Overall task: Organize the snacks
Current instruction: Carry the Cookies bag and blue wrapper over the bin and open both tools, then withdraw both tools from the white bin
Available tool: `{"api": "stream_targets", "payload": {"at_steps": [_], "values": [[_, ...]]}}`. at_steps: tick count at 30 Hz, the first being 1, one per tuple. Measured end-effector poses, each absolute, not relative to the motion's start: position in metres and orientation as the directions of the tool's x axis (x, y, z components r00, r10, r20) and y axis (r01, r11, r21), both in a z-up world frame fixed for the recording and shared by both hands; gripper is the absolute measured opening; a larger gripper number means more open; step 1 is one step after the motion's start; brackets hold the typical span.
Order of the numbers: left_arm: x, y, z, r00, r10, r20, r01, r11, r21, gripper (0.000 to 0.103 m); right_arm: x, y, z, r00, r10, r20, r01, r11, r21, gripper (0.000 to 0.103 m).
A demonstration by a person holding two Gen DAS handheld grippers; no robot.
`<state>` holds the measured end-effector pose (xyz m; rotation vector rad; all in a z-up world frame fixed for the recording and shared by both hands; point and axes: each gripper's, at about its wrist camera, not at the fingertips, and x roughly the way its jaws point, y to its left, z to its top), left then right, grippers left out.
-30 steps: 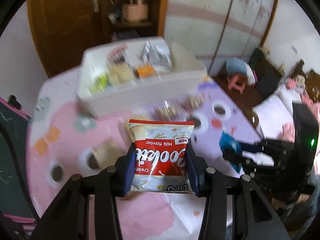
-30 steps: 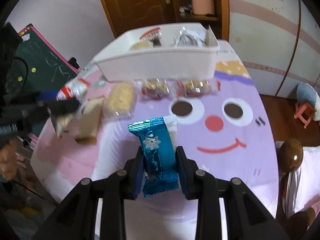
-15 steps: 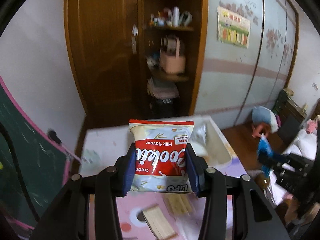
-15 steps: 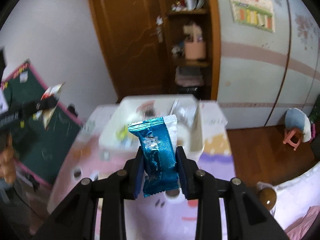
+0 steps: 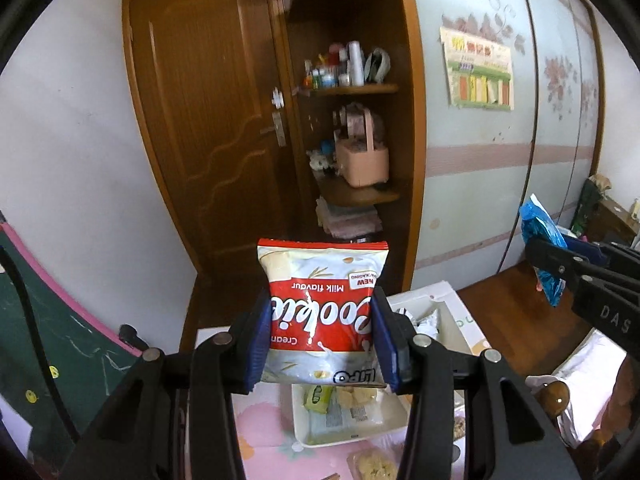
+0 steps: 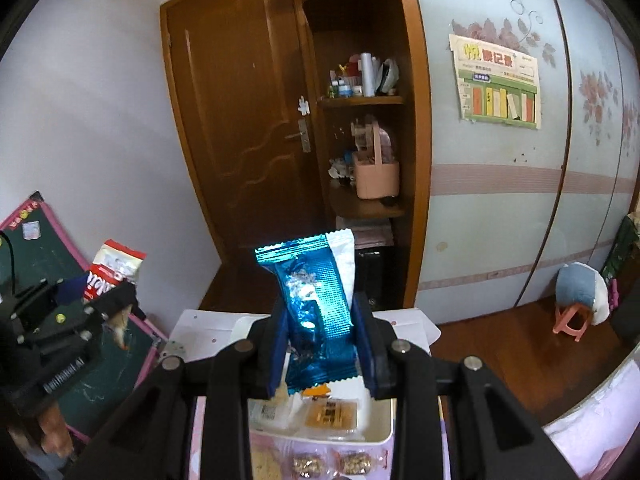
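Observation:
My left gripper is shut on a red and white cookie bag, held upside down above the white bin. My right gripper is shut on a blue foil snack packet, held upright above the same white bin. The bin holds several wrapped snacks. In the left wrist view the right gripper shows at the far right with the blue packet. In the right wrist view the left gripper shows at the left with the cookie bag.
The bin sits on a pink and purple table. Loose snack packs lie on the table in front of the bin. A green chalkboard stands to the left. A brown door and shelves stand behind.
Both grippers rose and tilted up from the table and now sit above the bin, facing the door and shelves. Each still holds its snack.

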<state>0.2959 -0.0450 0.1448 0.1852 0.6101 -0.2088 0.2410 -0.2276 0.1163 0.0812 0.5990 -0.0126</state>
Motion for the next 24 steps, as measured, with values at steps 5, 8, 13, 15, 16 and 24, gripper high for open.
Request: {"api": "stream_targets", "payload": {"at_steps": [5, 8, 13, 15, 16, 24], "values": [[0.344, -0.059, 0.093, 0.739, -0.12, -0.663, 0.237, 0.967, 0.089, 0.044, 0.285, -0.225, 0.073, 0.755, -0.001, -0.655, 0.055, 0.997, 0.062, 0.031], [0.363, -0.065, 0.062, 0.709, -0.114, -0.696, 0.237, 0.968, 0.083, 0.044, 0.307, -0.226, 0.045, 0.702, 0.026, -0.712, 0.059, 0.994, 0.095, 0.031], [0.386, -0.073, 0.018, 0.664, -0.093, -0.742, 0.237, 0.967, 0.091, 0.044, 0.327, -0.226, 0.012, 0.654, 0.006, -0.756, 0.077, 0.994, 0.075, 0.031], [0.393, -0.075, 0.004, 0.648, -0.083, -0.757, 0.228, 0.97, 0.089, 0.044, 0.334, -0.228, 0.002, 0.636, 0.012, -0.772, 0.079, 0.994, 0.081, 0.031], [0.396, -0.075, -0.001, 0.64, -0.081, -0.764, 0.225, 0.971, 0.085, 0.044, 0.335, -0.229, -0.002, 0.629, 0.013, -0.777, 0.081, 0.993, 0.082, 0.031], [0.405, -0.074, -0.027, 0.603, -0.06, -0.796, 0.233, 0.967, 0.104, 0.087, 0.347, -0.233, -0.024, 0.574, 0.03, -0.818, 0.105, 0.988, 0.11, 0.036]]}}
